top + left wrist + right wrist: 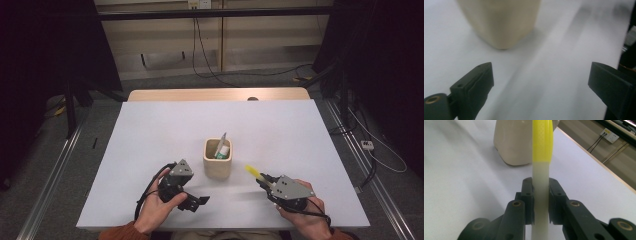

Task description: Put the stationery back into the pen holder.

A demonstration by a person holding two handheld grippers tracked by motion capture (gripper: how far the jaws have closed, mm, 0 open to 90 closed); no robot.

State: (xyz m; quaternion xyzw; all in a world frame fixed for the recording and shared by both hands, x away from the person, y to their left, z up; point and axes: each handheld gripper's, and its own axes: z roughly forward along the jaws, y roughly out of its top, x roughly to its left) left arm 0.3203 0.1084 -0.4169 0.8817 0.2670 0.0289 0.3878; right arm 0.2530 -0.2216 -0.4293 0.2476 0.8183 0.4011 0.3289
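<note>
A beige holder [217,160] stands mid-table with a green-and-white tube [223,151] and a grey stick in it. My right gripper [263,181], right of the holder, is shut on a white stick with a yellow end [252,172] that points toward the holder. In the right gripper view the pads [528,195] clamp the stick [541,157] upright, with the holder [514,142] behind it. My left gripper [199,196] lies low at the holder's front left, open. In the left gripper view its jaws stand wide apart over bare table, the gripper [541,82] facing the holder [501,22].
The white table [150,130] has a wooden strip [215,94] along its far edge. Cables [380,150] and a socket block lie on the floor to the right. Dark curtains hang on both sides.
</note>
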